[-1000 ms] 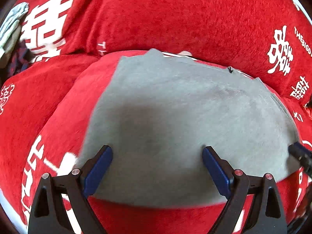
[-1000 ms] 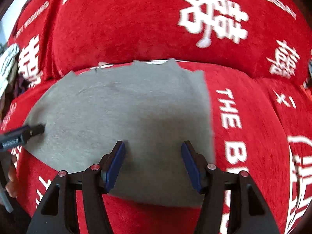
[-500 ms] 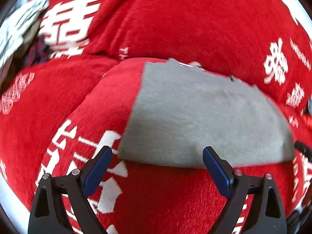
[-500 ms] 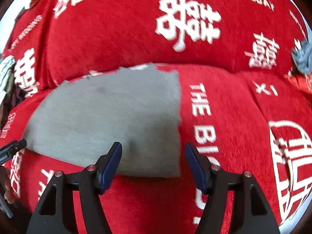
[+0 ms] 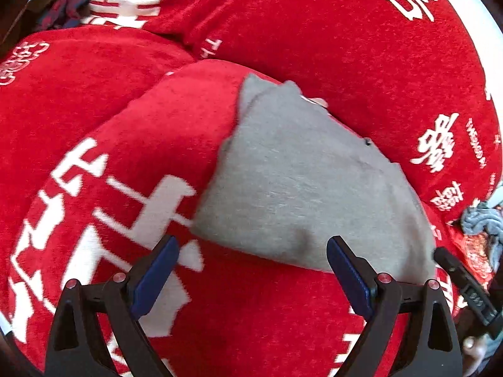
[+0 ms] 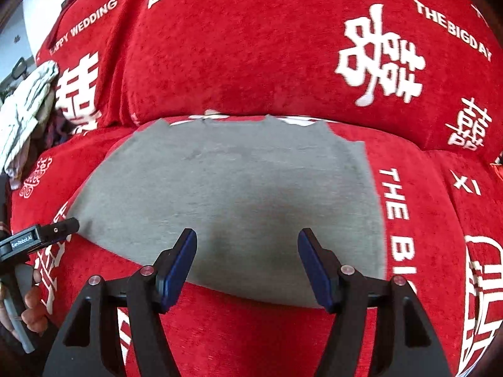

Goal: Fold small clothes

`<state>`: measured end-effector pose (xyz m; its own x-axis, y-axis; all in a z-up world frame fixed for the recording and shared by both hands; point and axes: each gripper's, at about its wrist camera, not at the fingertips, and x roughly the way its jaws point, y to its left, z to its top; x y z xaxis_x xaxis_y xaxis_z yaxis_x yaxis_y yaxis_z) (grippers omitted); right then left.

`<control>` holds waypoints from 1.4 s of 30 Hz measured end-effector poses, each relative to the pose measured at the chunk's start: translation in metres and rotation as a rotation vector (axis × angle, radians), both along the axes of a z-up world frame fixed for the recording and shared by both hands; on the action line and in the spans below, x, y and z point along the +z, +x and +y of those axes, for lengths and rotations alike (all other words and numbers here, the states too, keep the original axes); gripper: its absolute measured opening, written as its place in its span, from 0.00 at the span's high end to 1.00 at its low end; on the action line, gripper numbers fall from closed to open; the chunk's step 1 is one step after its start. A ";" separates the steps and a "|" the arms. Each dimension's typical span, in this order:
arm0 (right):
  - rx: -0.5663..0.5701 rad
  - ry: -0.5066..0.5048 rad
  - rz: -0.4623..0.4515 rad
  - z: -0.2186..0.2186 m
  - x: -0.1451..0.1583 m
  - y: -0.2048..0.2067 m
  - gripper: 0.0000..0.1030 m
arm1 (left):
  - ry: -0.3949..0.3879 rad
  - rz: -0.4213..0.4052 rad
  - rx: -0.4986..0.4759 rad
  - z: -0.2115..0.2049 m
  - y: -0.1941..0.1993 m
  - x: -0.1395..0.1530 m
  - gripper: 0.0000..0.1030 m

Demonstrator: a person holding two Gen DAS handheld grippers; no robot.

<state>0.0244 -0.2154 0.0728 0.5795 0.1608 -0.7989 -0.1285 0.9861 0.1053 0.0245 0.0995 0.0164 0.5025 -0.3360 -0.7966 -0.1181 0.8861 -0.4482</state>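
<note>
Grey knit cloth (image 5: 308, 188), a small folded garment with a soft fuzzy surface, lies flat on the red plush sofa cover (image 5: 151, 132) printed with white characters, and in my left wrist view it sits ahead and to the right of my left gripper (image 5: 251, 270). My blue-padded fingers (image 5: 155, 275) stand spread wide with nothing between them, above bare red cover just short of the garment's near edge. At the far right lies a crumpled blue-grey rag (image 5: 482, 220), and the black tip of my other tool pokes in at the lower right.

From my right wrist view the same grey cloth (image 6: 226, 194) spreads broad across the seat cushion, its far edge close to the crease where the backrest rises (white lettering runs beside its right edge). My right gripper (image 6: 246, 264) hangs over the garment's near hem; its jaws have just been opening and now stand released, the pads clear of the fabric. At the left edge a white striped cloth (image 6: 25, 110) is bunched up, and my left hand (image 6: 30, 304) wraps its handle.
</note>
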 end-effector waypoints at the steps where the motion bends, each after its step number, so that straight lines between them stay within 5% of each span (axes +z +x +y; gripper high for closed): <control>1: 0.007 0.002 0.008 0.005 -0.002 0.002 0.32 | -0.029 -0.003 -0.007 0.000 0.001 -0.001 0.08; 9: 0.063 -0.015 0.034 0.039 -0.006 0.018 0.32 | -0.304 -0.040 0.066 0.025 0.023 -0.011 0.09; 13: 0.086 -0.029 0.034 0.054 -0.003 0.026 0.32 | -0.344 -0.017 0.053 0.030 0.031 -0.023 0.54; 16: 0.100 -0.042 0.036 0.065 -0.001 0.033 0.32 | -0.362 -0.023 0.067 0.034 0.032 -0.026 0.66; 18: 0.110 -0.041 0.041 0.072 0.000 0.040 0.32 | -0.366 -0.014 0.069 0.037 0.034 -0.029 0.85; 21: 0.128 -0.059 0.046 0.084 0.004 0.056 0.32 | -0.357 -0.046 0.072 0.036 0.032 -0.026 0.90; 27: 0.174 0.004 0.120 0.115 0.007 0.107 0.32 | -0.162 -0.187 0.039 0.014 0.018 0.000 0.90; 35: 0.185 0.081 0.318 0.192 -0.020 0.198 0.32 | -0.190 -0.181 0.039 0.022 0.020 -0.006 0.90; 42: 0.172 -0.040 0.448 0.263 -0.063 0.234 0.31 | -0.176 -0.169 0.032 0.023 0.019 -0.008 0.90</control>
<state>0.2584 0.0474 0.0096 0.1445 0.1884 -0.9714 -0.2409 0.9589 0.1501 0.0436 0.1221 0.0087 0.6367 -0.4435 -0.6309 -0.0551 0.7899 -0.6108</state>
